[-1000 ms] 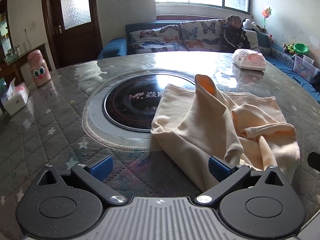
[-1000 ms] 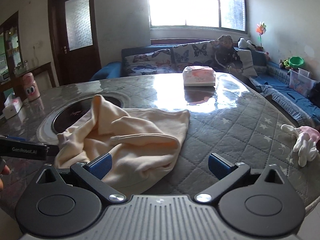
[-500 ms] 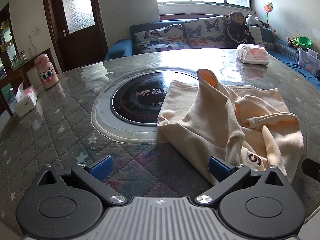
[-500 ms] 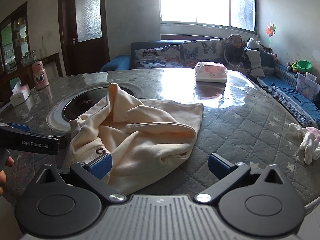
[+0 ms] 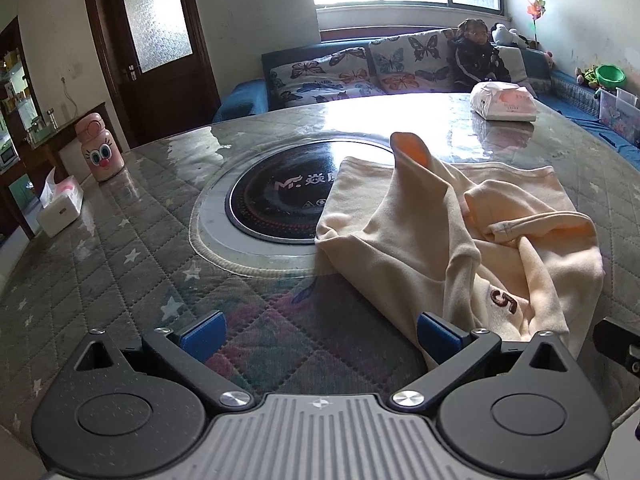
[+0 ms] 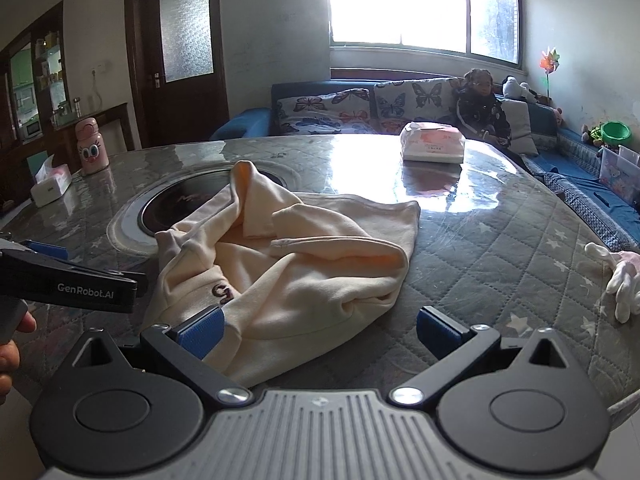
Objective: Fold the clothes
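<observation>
A cream sweatshirt (image 5: 448, 240) lies crumpled on the round table, with a dark embroidered mark near its front edge and one fold standing up. It also shows in the right wrist view (image 6: 288, 264). My left gripper (image 5: 320, 334) is open and empty, just in front of the garment's near left edge. My right gripper (image 6: 318, 332) is open and empty, its left finger against the garment's near edge. The left gripper's body (image 6: 68, 284) shows at the left of the right wrist view.
The table (image 5: 120, 264) has a quilted cover under glass and a dark round hotplate (image 5: 280, 196) in the middle. A tissue pack (image 6: 434, 146) lies at the far side. A pink bottle (image 5: 98, 152) and white tissue box (image 5: 60, 208) stand far left. White gloves (image 6: 620, 280) lie at the right edge.
Both grippers have risen and pulled back slightly, so more of the garment shows, including its embroidered mark. The garment lies as before. Both stay open.
</observation>
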`<state>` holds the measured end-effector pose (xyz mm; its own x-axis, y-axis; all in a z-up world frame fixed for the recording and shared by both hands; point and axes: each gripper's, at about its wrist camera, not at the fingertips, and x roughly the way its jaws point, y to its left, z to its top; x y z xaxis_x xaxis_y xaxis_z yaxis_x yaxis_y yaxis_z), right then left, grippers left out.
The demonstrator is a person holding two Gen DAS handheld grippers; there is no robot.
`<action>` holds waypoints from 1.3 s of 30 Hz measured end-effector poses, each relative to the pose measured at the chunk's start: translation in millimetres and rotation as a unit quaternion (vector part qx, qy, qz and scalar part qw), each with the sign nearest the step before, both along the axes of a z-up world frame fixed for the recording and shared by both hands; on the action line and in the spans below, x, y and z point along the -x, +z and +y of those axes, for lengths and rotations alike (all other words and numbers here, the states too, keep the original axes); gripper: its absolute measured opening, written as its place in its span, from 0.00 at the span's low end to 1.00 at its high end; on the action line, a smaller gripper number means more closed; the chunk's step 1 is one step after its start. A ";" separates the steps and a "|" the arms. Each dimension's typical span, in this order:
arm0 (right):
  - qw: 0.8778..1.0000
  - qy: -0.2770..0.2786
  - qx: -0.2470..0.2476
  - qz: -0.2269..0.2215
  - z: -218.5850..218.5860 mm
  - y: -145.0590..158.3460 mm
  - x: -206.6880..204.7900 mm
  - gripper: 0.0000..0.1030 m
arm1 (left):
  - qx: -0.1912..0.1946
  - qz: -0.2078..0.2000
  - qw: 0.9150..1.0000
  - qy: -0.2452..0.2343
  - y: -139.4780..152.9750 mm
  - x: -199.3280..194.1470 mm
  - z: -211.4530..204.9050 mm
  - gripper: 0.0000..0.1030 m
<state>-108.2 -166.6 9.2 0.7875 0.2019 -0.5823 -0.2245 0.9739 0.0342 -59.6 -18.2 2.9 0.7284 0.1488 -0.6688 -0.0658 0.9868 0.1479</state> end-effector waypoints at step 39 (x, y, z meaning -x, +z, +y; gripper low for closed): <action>0.998 0.061 0.016 -0.013 -85.0 0.6 -8.9 1.00 | -0.004 -0.033 0.999 -0.016 15.3 22.4 -7.1 1.00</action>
<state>-99.3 -251.6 9.8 0.7725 0.2794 -0.5702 -0.3427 0.9394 -0.0040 -82.1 -25.3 18.2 0.7751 0.1304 -0.6183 -0.0451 0.9874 0.1518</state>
